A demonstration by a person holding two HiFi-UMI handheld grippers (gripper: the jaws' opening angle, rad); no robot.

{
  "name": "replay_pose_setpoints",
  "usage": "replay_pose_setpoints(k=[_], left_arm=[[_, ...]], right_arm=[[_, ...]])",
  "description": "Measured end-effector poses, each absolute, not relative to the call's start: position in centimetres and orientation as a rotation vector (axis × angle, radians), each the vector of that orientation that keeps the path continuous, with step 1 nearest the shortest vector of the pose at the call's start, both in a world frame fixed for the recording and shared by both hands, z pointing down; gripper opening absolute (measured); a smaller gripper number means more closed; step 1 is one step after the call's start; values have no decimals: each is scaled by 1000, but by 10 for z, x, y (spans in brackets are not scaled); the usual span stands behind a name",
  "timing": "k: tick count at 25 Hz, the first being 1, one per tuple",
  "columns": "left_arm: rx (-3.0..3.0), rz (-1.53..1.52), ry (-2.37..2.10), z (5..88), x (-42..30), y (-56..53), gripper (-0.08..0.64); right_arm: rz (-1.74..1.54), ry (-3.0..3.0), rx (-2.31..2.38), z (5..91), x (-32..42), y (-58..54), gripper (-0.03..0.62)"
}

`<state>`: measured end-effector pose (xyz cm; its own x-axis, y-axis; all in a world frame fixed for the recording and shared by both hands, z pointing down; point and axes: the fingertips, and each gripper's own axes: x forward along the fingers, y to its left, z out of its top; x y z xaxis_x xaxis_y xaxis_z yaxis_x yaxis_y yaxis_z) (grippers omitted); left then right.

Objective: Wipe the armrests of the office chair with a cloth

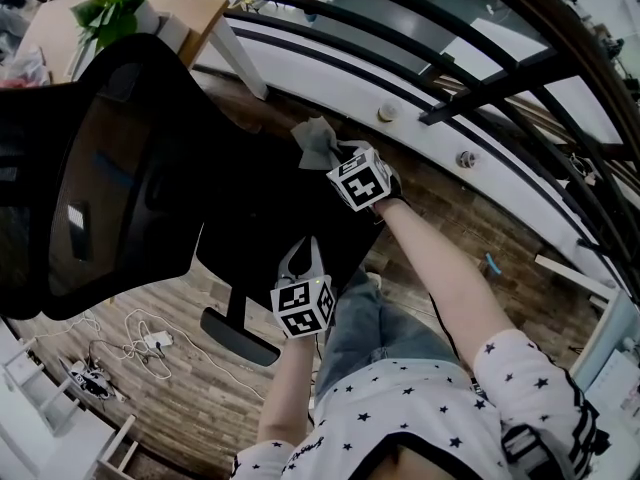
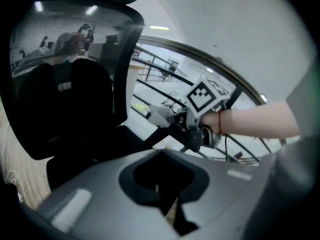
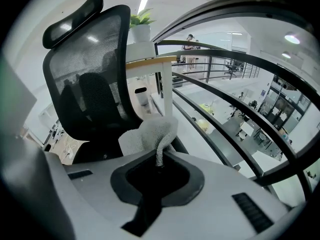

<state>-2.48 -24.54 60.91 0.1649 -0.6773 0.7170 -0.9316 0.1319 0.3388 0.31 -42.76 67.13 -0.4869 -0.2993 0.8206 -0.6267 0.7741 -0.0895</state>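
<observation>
Below the near edge of the wooden worktop, on which a green plant stands, the office chair sits on a wood-plank floor, its black mesh back filling the left of the head view. The right tongs are clenched on a grey cloth, which bunches up out of them over the far side of the chair's seat, close to the white ledge under the dark railing. In the right gripper view the cloth rises from the pinched tongs as a crumpled fold, in front of the chair back and just beside a dark bar at the seat's side; whether the cloth touches the chair cannot be made out. The left tongs hang nearer the person, over the seat's near side, and in the left gripper view they are drawn together with nothing between them. That view also looks across at the other gripper, where the cloth shows pale against the railing. One black armrest juts out low beside the left tongs, apart from them. White cables lie tangled on the floor beyond it.
</observation>
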Motion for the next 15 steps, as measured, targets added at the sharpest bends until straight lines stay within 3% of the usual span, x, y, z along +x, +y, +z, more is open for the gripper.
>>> replay_pose_setpoints(k=[15], left_arm=[[1647, 389, -1560, 603, -7, -246, 4]], right_arm=[[488, -2065, 723, 673, 39, -416, 28]])
